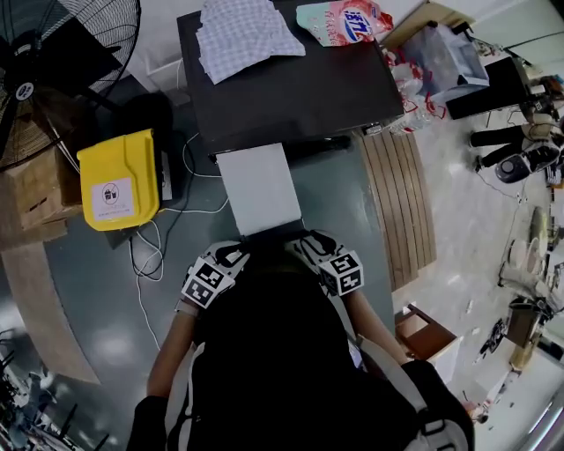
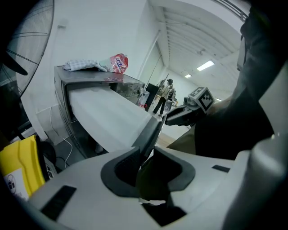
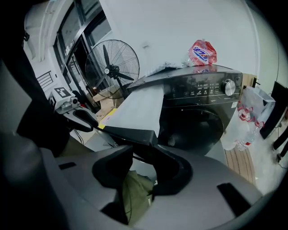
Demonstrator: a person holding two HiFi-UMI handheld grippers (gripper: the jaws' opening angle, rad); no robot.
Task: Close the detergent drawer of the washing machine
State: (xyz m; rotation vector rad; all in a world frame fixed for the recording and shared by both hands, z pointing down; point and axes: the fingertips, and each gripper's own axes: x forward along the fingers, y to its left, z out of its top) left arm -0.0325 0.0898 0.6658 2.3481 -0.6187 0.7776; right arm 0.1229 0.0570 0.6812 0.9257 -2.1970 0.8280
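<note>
The dark washing machine (image 1: 291,88) has its pale detergent drawer (image 1: 260,189) pulled far out toward me. My left gripper (image 1: 234,254) is at the drawer's front left corner, and my right gripper (image 1: 308,243) is at the front right corner. In the left gripper view the drawer's dark front panel (image 2: 150,132) runs down between the pads of the left gripper (image 2: 146,155), which look closed against it. In the right gripper view the front panel (image 3: 130,134) lies across the mouth of the right gripper (image 3: 141,155), whose jaws stand wide apart.
A checked cloth (image 1: 247,35) and a detergent bag (image 1: 344,22) lie on the machine's top. A yellow bin (image 1: 119,181) and a standing fan (image 1: 53,70) are at the left, with cables (image 1: 150,255) on the floor. A wooden slatted board (image 1: 401,207) lies at the right.
</note>
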